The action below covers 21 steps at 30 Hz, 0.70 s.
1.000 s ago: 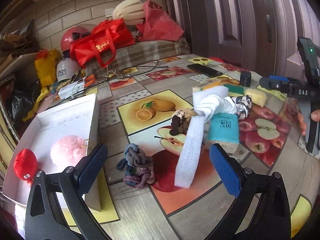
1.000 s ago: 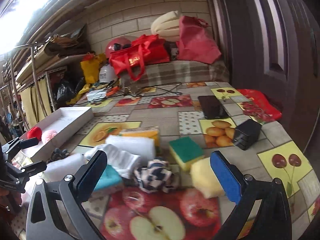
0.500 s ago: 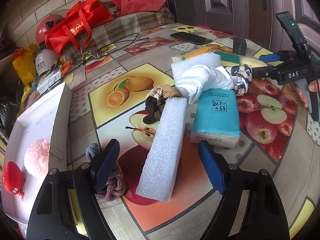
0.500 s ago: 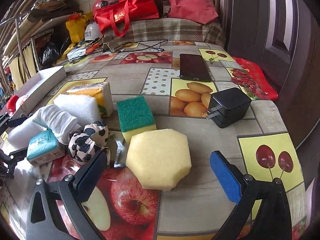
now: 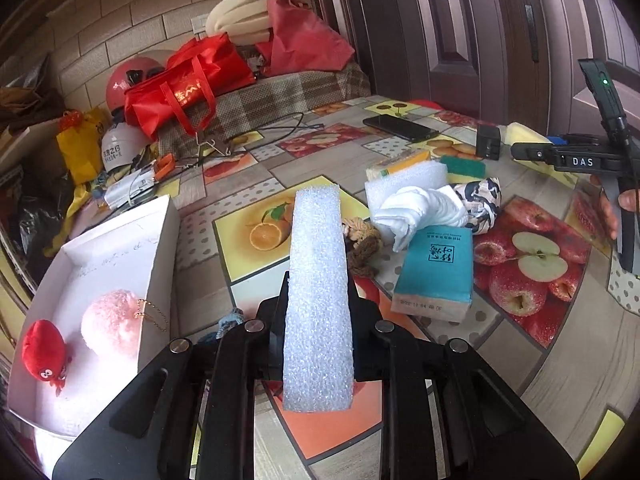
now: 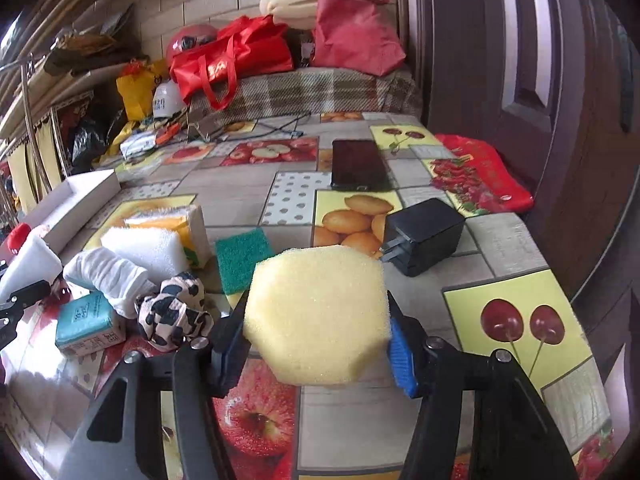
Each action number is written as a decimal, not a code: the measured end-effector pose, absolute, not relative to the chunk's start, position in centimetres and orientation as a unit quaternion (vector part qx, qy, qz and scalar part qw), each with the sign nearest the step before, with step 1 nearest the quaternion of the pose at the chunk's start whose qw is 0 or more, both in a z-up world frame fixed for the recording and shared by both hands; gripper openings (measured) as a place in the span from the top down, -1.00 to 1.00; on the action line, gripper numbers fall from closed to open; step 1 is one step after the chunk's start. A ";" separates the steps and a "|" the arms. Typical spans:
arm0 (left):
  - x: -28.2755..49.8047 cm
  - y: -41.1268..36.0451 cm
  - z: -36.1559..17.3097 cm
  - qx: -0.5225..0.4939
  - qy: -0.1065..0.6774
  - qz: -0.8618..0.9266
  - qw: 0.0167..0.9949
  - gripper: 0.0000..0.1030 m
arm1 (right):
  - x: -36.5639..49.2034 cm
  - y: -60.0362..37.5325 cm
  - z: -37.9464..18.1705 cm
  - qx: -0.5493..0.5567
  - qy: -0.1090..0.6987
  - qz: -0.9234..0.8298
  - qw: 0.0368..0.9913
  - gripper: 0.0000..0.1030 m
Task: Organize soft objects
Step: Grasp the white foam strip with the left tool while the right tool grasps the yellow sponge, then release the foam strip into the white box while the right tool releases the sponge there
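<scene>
White foam strip (image 5: pixel 318 300) is pinched lengthwise in the left gripper (image 5: pixel 318 312), raised off the fruit-print worktop (image 5: pixel 520 360) beside the white box (image 5: pixel 160 248). Yellow sponge (image 6: pixel 318 316) sits squeezed between the right gripper (image 6: pixel 318 336) fingers (image 6: pixel 400 354), which are closing on it, near the black charger (image 6: pixel 424 240).
</scene>
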State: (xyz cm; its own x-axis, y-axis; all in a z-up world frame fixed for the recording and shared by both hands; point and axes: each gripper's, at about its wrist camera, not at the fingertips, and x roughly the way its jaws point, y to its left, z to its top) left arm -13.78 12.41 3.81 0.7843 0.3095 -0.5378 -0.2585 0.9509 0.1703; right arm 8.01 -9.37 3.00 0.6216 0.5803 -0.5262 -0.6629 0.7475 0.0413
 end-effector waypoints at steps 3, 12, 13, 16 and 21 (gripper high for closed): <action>-15.1 12.9 4.6 0.031 0.258 0.172 0.950 0.63 | 5.9 -10.2 4.3 -0.072 0.203 0.350 0.912 -0.16; -16.9 13.6 5.4 0.021 0.213 0.211 0.954 0.62 | 1.8 -5.5 5.0 -0.076 0.177 0.418 0.888 -0.16; -17.1 13.7 5.5 0.018 0.210 0.213 0.954 0.62 | 1.2 -4.8 5.0 -0.080 0.173 0.426 0.884 -0.16; -18.0 14.1 5.5 0.019 0.206 0.226 0.952 0.62 | -0.6 -2.6 5.0 -0.091 0.157 0.450 0.874 -0.16; -20.9 17.0 5.6 0.005 0.199 0.271 0.942 0.62 | -4.1 1.3 5.0 -0.117 0.140 0.497 0.849 -0.15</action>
